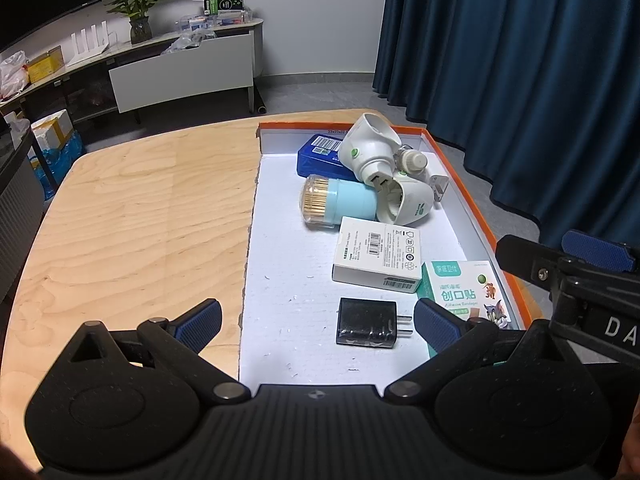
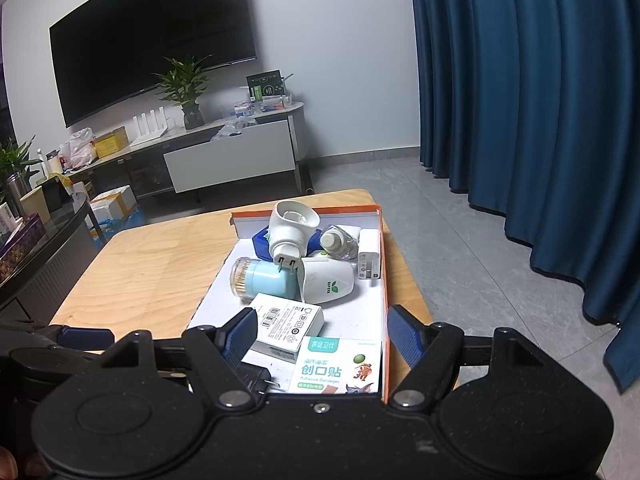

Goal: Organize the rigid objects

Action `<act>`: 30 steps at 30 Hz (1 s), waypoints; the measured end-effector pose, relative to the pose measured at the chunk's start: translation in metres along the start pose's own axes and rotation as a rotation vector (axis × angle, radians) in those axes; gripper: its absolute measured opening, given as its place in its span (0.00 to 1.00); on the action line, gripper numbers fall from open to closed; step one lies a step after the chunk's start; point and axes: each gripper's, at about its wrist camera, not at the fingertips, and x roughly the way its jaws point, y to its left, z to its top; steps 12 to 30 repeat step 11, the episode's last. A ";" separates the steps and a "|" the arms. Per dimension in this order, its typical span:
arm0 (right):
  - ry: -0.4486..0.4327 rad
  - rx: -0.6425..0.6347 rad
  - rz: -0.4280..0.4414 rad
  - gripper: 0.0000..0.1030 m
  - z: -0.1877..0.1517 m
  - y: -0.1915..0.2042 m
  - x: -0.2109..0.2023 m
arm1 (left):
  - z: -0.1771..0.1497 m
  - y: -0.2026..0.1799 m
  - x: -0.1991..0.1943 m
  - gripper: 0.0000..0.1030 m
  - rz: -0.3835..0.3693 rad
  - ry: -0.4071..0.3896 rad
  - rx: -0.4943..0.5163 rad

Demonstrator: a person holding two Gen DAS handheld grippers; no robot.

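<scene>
Both my left gripper (image 1: 318,320) and right gripper (image 2: 318,338) hover with jaws wide and empty over the near end of the orange-rimmed box lid (image 1: 476,204) on the table (image 1: 132,208), where charger (image 1: 368,323), bandage box (image 1: 466,294), toothpick jar (image 1: 338,202) and plug-in vaporizers (image 1: 370,148) lie jumbled, fitting either gathering done or sorting pending.

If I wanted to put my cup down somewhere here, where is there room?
The wooden table left of the orange-edged tray is bare. Inside, a white strip runs along the tray's left wall. The far right corner is crowded: toothpick jar, white plug-in devices, boxes.
</scene>
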 end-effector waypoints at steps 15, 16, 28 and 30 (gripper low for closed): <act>-0.006 -0.003 0.004 0.83 0.001 0.002 -0.004 | 0.000 0.001 -0.004 1.00 -0.003 -0.014 -0.004; -0.006 -0.003 0.004 0.83 0.001 0.002 -0.004 | 0.000 0.001 -0.004 1.00 -0.003 -0.014 -0.004; -0.006 -0.003 0.004 0.83 0.001 0.002 -0.004 | 0.000 0.001 -0.004 1.00 -0.003 -0.014 -0.004; -0.006 -0.003 0.004 0.83 0.001 0.002 -0.004 | 0.000 0.001 -0.004 1.00 -0.003 -0.014 -0.004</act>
